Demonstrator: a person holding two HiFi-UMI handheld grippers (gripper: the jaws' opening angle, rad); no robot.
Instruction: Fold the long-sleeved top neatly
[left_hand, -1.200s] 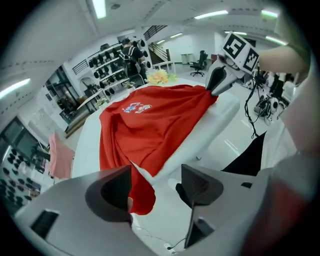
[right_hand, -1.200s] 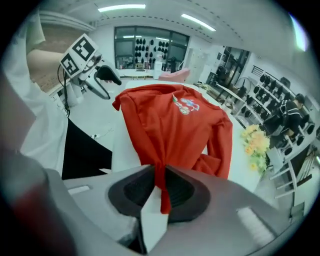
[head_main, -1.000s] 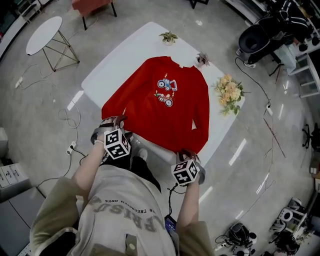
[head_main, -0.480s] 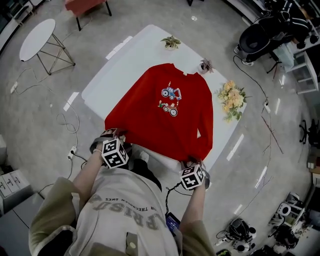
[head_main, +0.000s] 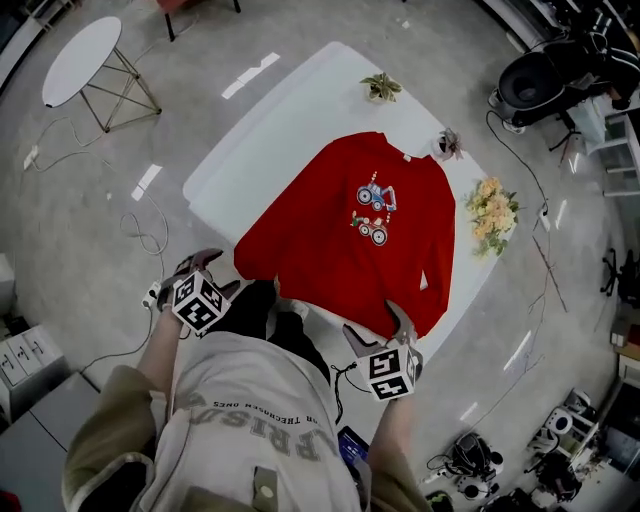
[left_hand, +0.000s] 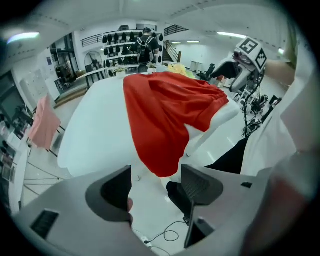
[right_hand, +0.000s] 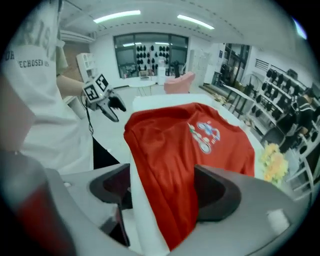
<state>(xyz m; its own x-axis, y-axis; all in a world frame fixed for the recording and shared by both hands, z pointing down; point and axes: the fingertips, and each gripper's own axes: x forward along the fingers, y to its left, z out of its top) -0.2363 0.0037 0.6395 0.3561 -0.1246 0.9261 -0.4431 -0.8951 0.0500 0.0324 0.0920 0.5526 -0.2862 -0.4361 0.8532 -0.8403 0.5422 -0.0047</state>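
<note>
The red top (head_main: 350, 230) lies spread face up on the white table (head_main: 270, 130), collar at the far end and hem towards the person. Each sleeve runs down along its own side of the body. No fold shows in it, so the job looks to be at the end of laying out, with the folding proper not yet begun. The left tongs (head_main: 212, 272) hang off the near left corner of the table, jaws well apart and empty. In the left gripper view the left cuff (left_hand: 160, 160) droops over the table edge just beyond them. The right tongs (head_main: 378, 325) have just been opening and stand at their widest near the hem's right corner. In the right gripper view the right edge of the top (right_hand: 170, 200) shows in the gap, but the pads stand clear of it, so nothing is held. The next move probably calls for each tongs to pinch one side, perhaps at sleeve and hem. That side would then be carried over the middle without dragging the rest.
</note>
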